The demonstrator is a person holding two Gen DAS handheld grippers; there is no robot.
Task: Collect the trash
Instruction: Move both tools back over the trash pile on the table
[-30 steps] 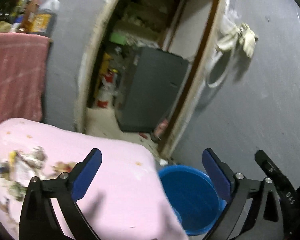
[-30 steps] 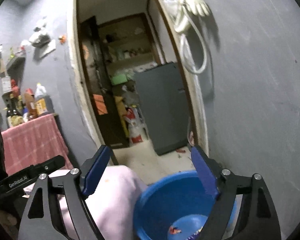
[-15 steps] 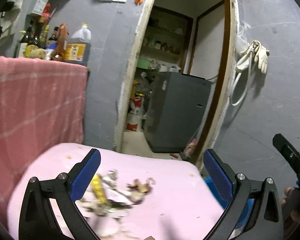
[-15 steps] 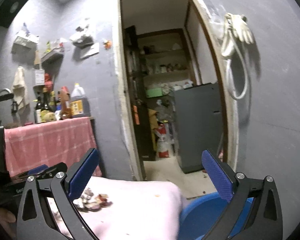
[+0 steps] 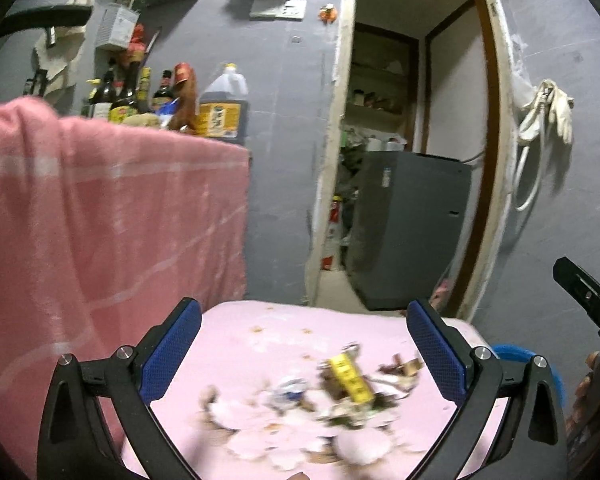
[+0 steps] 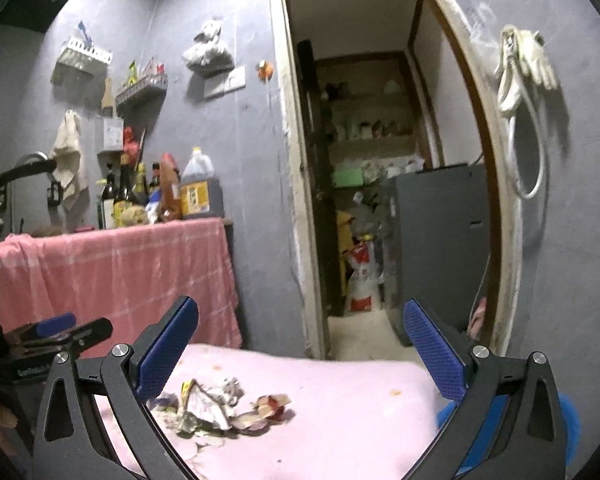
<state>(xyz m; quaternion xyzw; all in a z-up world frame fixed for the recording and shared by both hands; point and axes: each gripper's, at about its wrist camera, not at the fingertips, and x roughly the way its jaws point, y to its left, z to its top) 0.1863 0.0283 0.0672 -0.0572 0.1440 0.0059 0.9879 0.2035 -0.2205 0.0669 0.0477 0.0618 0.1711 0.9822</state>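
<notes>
Both grippers are wide open with nothing in them: the left gripper [image 5: 304,346] hovers low over the trash pile [image 5: 332,396] on the pink table [image 5: 260,332], and the right gripper [image 6: 300,344] hangs further back, level over the same table. Trash sits in a loose heap toward the table's left side. A blue bucket [image 6: 568,412] peeks out past the right edge, but its inside is hidden.

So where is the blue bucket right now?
The blue bucket sits low on the right in both views, just past the right edge of the pink table, partly hidden behind the right claw.
</notes>
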